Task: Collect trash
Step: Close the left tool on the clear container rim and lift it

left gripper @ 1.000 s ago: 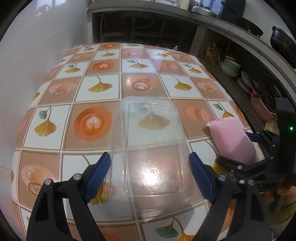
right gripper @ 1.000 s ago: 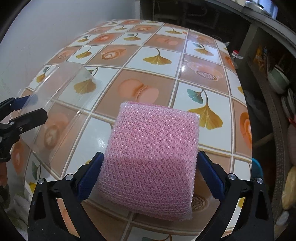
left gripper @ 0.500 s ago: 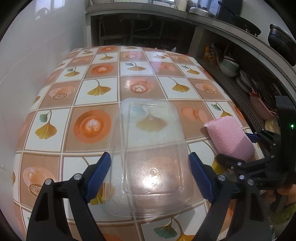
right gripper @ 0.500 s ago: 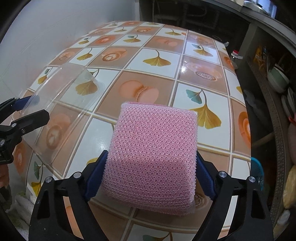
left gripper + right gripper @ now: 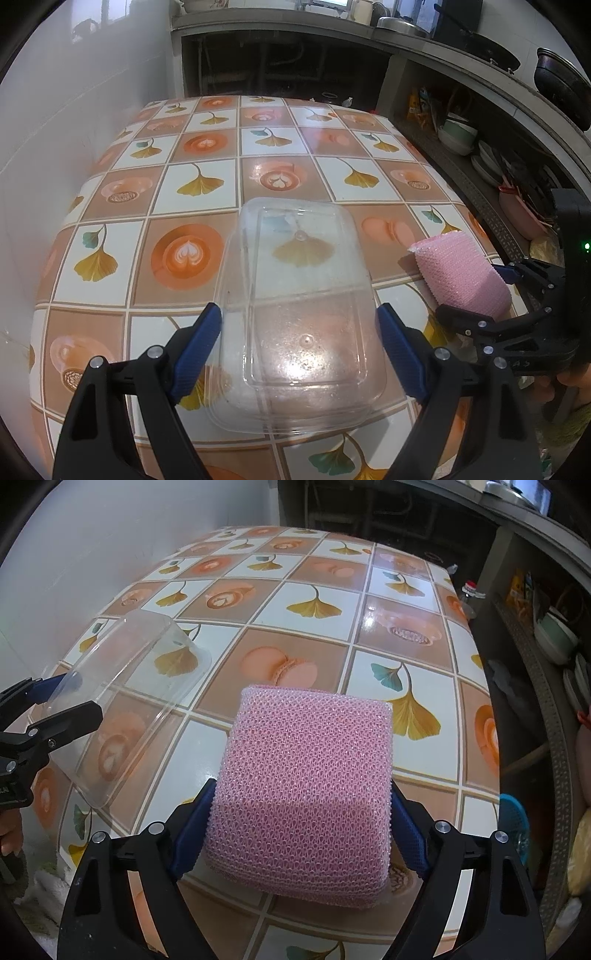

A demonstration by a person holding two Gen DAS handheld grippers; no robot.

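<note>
Holding clear plastic container (image 5: 301,310) in left gripper (image 5: 299,334), pads pinching long sides above near table (image 5: 199,184); thin, slippery, crushable. Right gripper (image 5: 299,816) squeezes soft pink sponge (image 5: 306,790), near right.

table (image 5: 207,177) | tiled ginkgo-and-coffee print cloth | glossy | beside white wall

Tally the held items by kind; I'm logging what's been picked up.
Clear plastic container, in the left claw: 1
Pink mesh sponge, in the right claw: 1
Total: 2
</note>
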